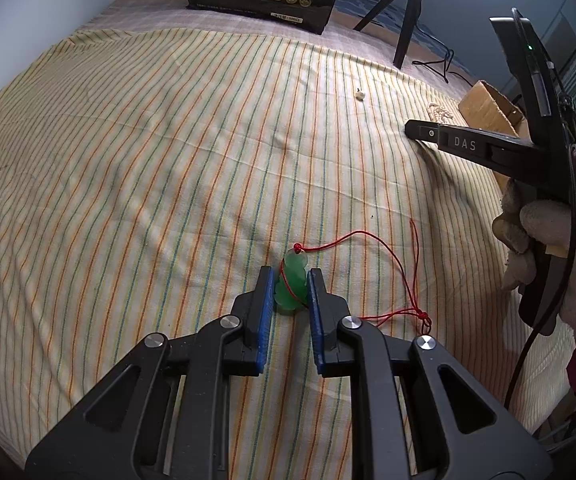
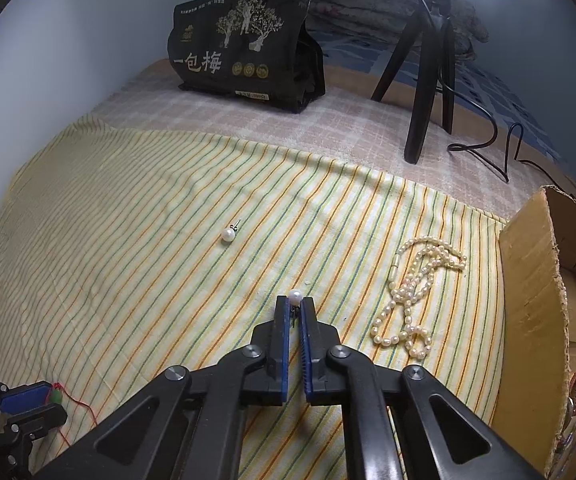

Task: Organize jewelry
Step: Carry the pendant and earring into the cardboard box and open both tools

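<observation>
My left gripper is shut on a green jade pendant, just above the striped cloth. Its red cord trails off to the right. My right gripper is shut on a pearl stud earring, held at the fingertips with the pearl sticking out. A second pearl earring lies on the cloth ahead to the left; it also shows in the left wrist view. A pearl necklace lies in a heap to the right, beside a cardboard box.
A black snack bag stands at the back of the table. A black tripod with a cable stands at the back right. The right gripper's body and a gloved hand show at the right of the left wrist view.
</observation>
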The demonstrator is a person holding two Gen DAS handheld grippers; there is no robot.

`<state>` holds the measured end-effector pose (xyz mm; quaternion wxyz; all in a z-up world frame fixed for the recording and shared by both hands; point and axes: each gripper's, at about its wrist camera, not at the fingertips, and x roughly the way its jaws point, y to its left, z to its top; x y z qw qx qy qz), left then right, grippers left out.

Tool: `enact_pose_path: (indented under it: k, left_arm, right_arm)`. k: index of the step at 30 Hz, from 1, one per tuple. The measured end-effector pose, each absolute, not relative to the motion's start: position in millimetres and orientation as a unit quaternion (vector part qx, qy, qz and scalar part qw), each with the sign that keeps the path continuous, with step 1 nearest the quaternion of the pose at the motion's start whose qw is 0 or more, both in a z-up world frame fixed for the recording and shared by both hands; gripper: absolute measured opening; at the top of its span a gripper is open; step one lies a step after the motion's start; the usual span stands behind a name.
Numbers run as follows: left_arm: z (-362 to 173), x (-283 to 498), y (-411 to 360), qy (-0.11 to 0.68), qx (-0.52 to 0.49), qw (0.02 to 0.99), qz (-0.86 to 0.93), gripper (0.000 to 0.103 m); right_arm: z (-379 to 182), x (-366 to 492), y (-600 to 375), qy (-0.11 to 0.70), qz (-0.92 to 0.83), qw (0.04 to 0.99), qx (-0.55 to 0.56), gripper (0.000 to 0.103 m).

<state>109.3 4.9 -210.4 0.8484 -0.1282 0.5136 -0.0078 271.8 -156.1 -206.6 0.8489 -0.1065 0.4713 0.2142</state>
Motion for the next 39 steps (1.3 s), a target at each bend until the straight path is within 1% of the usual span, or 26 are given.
enact_pose_path:
  k: [7,18,27,39]
  left_arm:
    - [-208.1,106.8,5.7,0.512,-0.133,0.848,-0.009,0.015]
    - [-193.4,102.8,7.6,0.501,-0.148,0.853,-0.017,0.015]
    - [-169.2,96.4,9.1,0.485,-0.155,0.86,-0.029,0.015]
    - [-115.0,88.1,-7.2,0.449,-0.127,0.882,-0.058,0.015]
  right_arm:
    - [-195.8,262.1,-161.0,0.463,0.22,0.854,-0.093,0.002]
    - [-158.7,238.0,-171.5,0.438,0.236,0.863,-0.085,0.002]
    - [-115.8,210.6,-192.2,0.414,0.236,0.875,-0.08,0.002]
    - [-68.9,167.8,-250.1,0.387,0.206,0.896,-0.074,0.002]
